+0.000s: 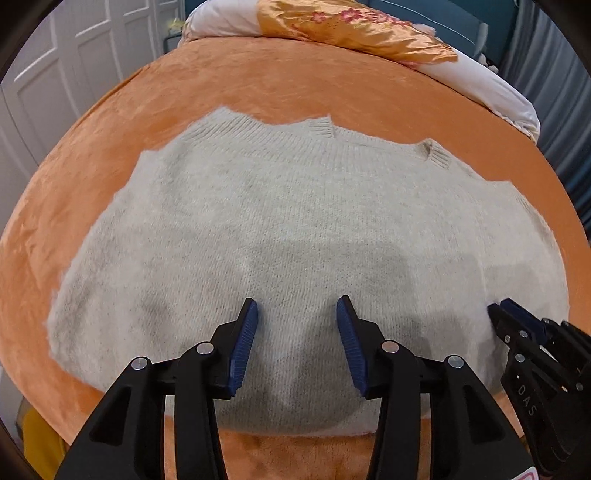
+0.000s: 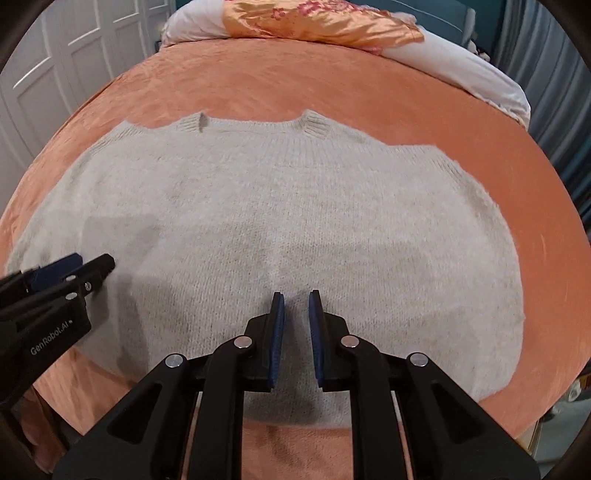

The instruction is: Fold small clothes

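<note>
**A:** Start at the tools. What are they doing?

**B:** The left gripper [image 1: 297, 314] stands with its jaws apart at a middling width and nothing between them; its blue pads [image 1: 243, 347] hover over knit cloth. The right gripper [image 2: 295, 306] shows only a narrow slit between its pads, and that slit is empty too. Neither holds anything.

**A:** And the garment?

**B:** One pale grey knitted sweater [image 1: 295, 221] lies flat on the orange bedspread [image 1: 288, 88], neckline toward the head of the bed and hem along the near edge. Both grippers hang above its lower half, near that hem, the right one just beside the left.

**A:** Which step does that make?

**B:** Likely the pause between folds. The sleeves seem already tucked in, since the outline reads as a plain block, though that cannot be confirmed. The remaining fold would bring hem to neckline or one side across.

**A:** What does the next move need?

**B:** Each gripper should open wider, drop to a hem corner, and pinch every layer, because fuzzy knit slips and stretches.

**A:** Count?

**B:** Two grippers, one sweater, one bedspread, and one floral satin pillow [image 1: 354, 29] with white bedding [image 1: 491, 88] at the far edge.
</note>
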`<action>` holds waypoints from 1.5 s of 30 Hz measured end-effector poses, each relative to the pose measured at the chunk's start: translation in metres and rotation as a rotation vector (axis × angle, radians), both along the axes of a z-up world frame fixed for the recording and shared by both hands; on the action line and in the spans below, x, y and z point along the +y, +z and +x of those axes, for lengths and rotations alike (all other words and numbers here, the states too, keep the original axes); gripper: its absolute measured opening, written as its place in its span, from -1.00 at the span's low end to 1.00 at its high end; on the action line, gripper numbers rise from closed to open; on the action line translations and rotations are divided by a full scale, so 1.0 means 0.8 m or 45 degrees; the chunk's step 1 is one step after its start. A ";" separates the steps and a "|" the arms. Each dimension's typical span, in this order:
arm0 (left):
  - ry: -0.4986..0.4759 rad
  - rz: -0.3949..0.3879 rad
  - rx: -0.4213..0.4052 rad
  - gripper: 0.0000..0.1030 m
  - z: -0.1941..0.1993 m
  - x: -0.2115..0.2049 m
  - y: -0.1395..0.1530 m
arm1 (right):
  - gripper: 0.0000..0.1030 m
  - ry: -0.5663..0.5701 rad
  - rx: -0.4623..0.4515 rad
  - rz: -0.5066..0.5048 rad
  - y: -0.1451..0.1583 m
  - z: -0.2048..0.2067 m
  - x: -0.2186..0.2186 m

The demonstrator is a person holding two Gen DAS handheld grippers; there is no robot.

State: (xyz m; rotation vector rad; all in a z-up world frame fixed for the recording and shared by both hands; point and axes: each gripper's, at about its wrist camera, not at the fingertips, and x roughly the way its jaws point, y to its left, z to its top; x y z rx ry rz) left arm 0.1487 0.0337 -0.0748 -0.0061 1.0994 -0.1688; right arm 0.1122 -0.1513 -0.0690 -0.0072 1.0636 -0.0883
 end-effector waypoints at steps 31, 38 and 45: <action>0.044 -0.095 -0.053 0.01 -0.010 0.024 0.016 | -0.72 0.062 -0.036 0.108 0.000 -0.018 0.008; 0.307 -0.195 -0.081 0.37 -0.014 0.158 0.040 | 0.03 -0.200 -0.243 0.082 0.045 -0.064 -0.102; 0.421 -0.450 0.106 0.37 -0.017 0.219 -0.017 | 0.16 -0.529 -0.087 0.334 -0.014 -0.109 -0.220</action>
